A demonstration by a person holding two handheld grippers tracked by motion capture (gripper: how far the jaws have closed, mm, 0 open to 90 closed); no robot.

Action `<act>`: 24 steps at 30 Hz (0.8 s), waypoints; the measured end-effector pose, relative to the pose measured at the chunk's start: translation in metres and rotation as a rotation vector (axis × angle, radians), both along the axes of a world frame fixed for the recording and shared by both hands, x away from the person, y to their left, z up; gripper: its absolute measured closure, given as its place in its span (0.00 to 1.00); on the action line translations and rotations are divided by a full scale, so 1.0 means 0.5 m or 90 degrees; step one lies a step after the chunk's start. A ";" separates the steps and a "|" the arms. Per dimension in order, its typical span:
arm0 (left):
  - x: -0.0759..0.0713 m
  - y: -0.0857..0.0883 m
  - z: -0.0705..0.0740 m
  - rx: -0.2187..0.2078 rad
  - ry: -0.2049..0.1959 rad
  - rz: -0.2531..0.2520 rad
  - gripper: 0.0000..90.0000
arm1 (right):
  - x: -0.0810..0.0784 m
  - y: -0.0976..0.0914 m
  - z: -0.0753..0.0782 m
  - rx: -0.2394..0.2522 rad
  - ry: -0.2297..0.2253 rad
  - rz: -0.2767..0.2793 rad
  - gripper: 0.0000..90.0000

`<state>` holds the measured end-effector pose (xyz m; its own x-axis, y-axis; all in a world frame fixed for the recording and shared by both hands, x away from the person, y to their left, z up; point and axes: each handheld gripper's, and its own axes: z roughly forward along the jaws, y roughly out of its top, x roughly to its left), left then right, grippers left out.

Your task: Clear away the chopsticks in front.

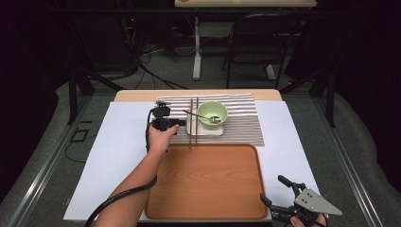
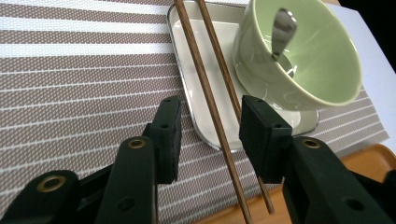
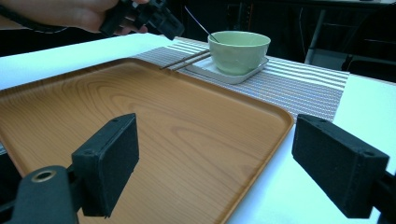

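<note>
Two brown chopsticks [image 1: 191, 123] [image 2: 210, 102] lie side by side, from the left rim of a white square plate [image 1: 215, 132] [image 2: 226, 30] across the striped placemat [image 1: 241, 123] [image 2: 70, 79]. A pale green bowl [image 1: 212, 113] [image 2: 322, 70] stands on that plate with a metal spoon [image 1: 208, 117] [image 2: 282, 28] in it. My left gripper [image 1: 182, 123] [image 2: 210, 116] is open, one jaw on each side of the chopsticks, with a gap showing at both pads. My right gripper [image 1: 272, 188] [image 3: 229, 154] stands wide open at the tray's front right corner, holding nothing.
A wooden tray [image 1: 208, 184] [image 3: 140, 107] lies bare in front of the placemat, and the chopsticks' near ends reach its far rim. A white sheet [image 1: 123, 142] covers the table. A chair and a table leg stand beyond the far edge.
</note>
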<state>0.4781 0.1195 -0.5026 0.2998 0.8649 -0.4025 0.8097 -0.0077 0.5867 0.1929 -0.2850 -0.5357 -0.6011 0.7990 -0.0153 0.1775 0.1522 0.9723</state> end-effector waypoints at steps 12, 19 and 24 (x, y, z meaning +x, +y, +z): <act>0.045 -0.035 -0.012 0.018 -0.005 0.005 0.73 | -0.001 -0.004 0.000 0.001 0.000 0.004 0.16; 0.064 -0.043 -0.032 0.012 0.007 0.011 0.78 | -0.002 -0.005 0.000 0.004 0.000 0.006 0.16; 0.075 -0.049 -0.044 0.008 0.012 0.013 0.79 | -0.002 -0.006 0.000 0.005 0.000 0.007 0.16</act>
